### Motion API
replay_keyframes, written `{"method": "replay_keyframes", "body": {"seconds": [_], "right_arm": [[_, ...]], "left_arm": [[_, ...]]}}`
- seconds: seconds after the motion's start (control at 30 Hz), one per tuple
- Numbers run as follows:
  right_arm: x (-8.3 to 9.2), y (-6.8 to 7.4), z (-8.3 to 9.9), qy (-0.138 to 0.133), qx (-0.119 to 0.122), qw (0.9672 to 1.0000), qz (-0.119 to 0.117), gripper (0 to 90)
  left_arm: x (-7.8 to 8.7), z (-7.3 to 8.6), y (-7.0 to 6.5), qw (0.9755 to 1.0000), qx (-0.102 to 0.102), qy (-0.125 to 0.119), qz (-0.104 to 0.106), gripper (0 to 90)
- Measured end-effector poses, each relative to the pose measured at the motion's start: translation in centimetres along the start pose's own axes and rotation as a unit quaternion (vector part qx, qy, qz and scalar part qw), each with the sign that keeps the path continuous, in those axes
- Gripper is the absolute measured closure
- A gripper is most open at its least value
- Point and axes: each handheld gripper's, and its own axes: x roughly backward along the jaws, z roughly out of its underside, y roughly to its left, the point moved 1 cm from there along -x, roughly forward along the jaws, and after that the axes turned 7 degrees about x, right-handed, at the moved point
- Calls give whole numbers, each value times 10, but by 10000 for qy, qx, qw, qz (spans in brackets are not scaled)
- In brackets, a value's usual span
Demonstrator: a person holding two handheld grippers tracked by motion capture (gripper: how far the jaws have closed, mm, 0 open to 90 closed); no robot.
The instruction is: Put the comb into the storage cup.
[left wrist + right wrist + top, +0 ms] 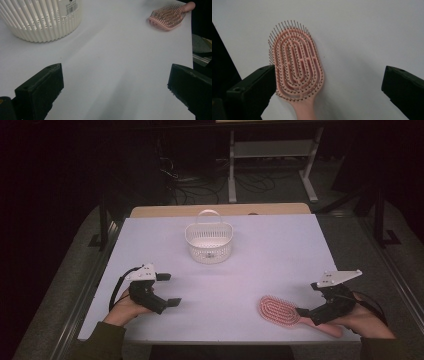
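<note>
Both grippers gape: right gripper over pink hairbrush (bristles up), left gripper idle.

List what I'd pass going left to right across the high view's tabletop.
left gripper → white basket → pink hairbrush → right gripper

Looking forward and down from above onto the whole surface. Riding low and close along each claw, both sharing the pink hairbrush.
</note>
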Motion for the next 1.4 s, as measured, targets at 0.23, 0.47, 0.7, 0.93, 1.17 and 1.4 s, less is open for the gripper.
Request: {"method": "replay_keyframes", "body": {"seconds": [0.23,0.47,0.7,0.93,1.17,1.4], "right_arm": [[-3,2,5,222,85,9997,-44,0],[-6,4,12,489,132,9987,-111,37],[-5,5,16,653,165,9976,-149,91],[-7,6,20,951,235,9950,-174,168],[-10,9,21,1128,354,9926,-276,253],[-14,11,23,1293,427,9900,-366,324]], "left_arm": [[-1,0,0,10000,-23,21,-1,3],[-1,0,0,10000,-10,19,2,3],[-1,0,0,10000,-22,29,2,3],[-2,0,0,10000,-6,35,10,3],[-1,1,0,10000,4,26,5,3],[-1,0,0,10000,8,16,5,3]]}}
